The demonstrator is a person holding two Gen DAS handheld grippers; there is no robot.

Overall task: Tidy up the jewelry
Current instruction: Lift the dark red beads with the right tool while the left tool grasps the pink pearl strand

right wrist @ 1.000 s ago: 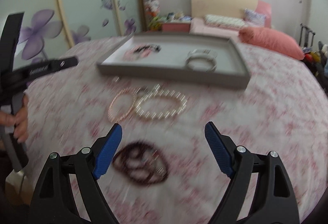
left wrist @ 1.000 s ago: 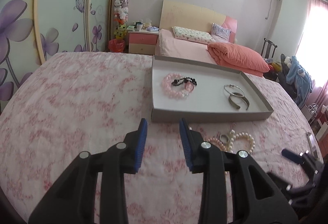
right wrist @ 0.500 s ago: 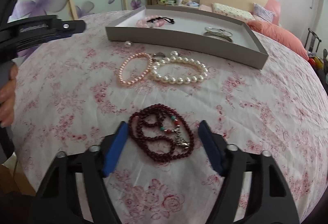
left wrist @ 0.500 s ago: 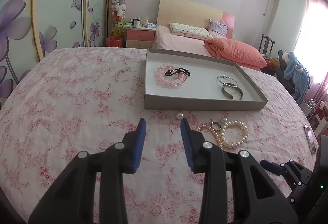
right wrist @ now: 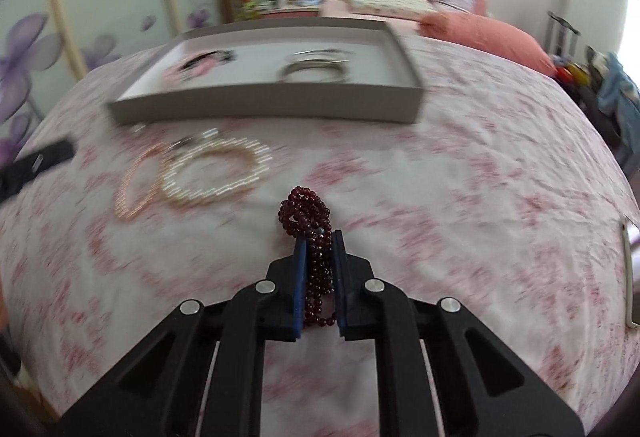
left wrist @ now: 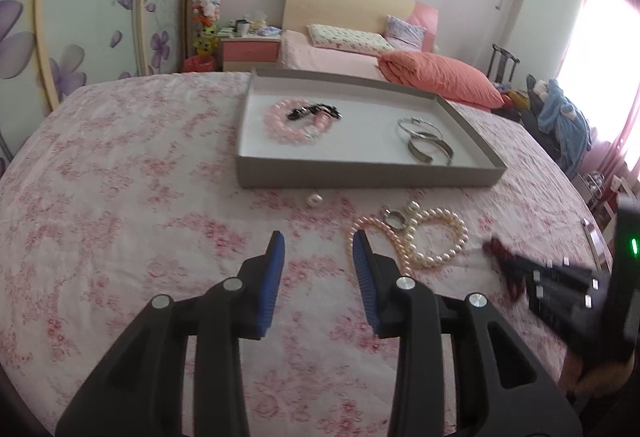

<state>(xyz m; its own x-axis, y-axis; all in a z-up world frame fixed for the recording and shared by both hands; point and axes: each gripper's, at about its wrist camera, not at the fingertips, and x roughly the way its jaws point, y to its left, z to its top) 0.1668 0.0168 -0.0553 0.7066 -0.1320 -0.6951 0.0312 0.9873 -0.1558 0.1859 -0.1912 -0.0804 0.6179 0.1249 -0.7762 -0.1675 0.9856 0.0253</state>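
My right gripper (right wrist: 320, 237) is closing its jaws on a dark red bead bracelet (right wrist: 304, 209), bunched between the blue pads just above the floral cloth; it shows blurred in the left wrist view too (left wrist: 496, 251). My left gripper (left wrist: 319, 241) stands open with nothing between its fingers, just left of a pink pearl bracelet (left wrist: 368, 223) and a white pearl bracelet (left wrist: 440, 237). Beyond them sits the grey tray (left wrist: 360, 175), which holds a pink bead bracelet (left wrist: 292, 121) and silver bangles (left wrist: 424, 137).
A metal ring (left wrist: 394, 217) and a loose pearl (left wrist: 313, 199) lie on the cloth in front of the tray. A phone (right wrist: 630, 273) rests near the table's right edge. Behind the round table are a bed, a nightstand and wardrobe doors.
My right gripper came down over the dark red bracelet, shut on it and bunched it between the pads. My left gripper drifted slightly towards the pearl bracelets, its jaws unchanged.
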